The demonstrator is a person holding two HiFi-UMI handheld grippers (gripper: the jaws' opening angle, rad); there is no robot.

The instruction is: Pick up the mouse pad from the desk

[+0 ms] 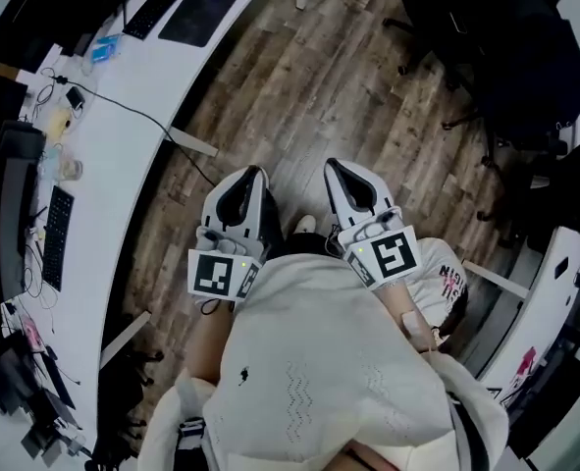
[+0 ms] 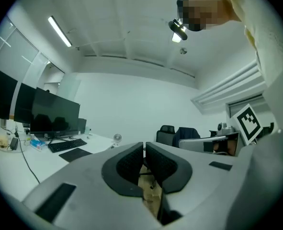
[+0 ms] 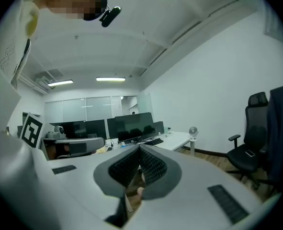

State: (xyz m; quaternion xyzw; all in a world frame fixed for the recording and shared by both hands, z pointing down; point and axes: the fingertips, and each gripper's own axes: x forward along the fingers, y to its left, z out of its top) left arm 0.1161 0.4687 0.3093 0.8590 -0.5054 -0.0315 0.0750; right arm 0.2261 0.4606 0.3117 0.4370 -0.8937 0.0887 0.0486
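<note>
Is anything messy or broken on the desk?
Nothing looks broken or spilled. The mouse pad lies flat beside the keyboard. Only a black cable trails across the white desk and over its edge.

My left gripper [image 1: 254,175] and right gripper [image 1: 335,167] are held low in front of my torso, side by side with a gap between them, both pointing forward away from me. Left jaws pressed together, nothing between. Right jaws likewise closed at the tips, empty.
</note>
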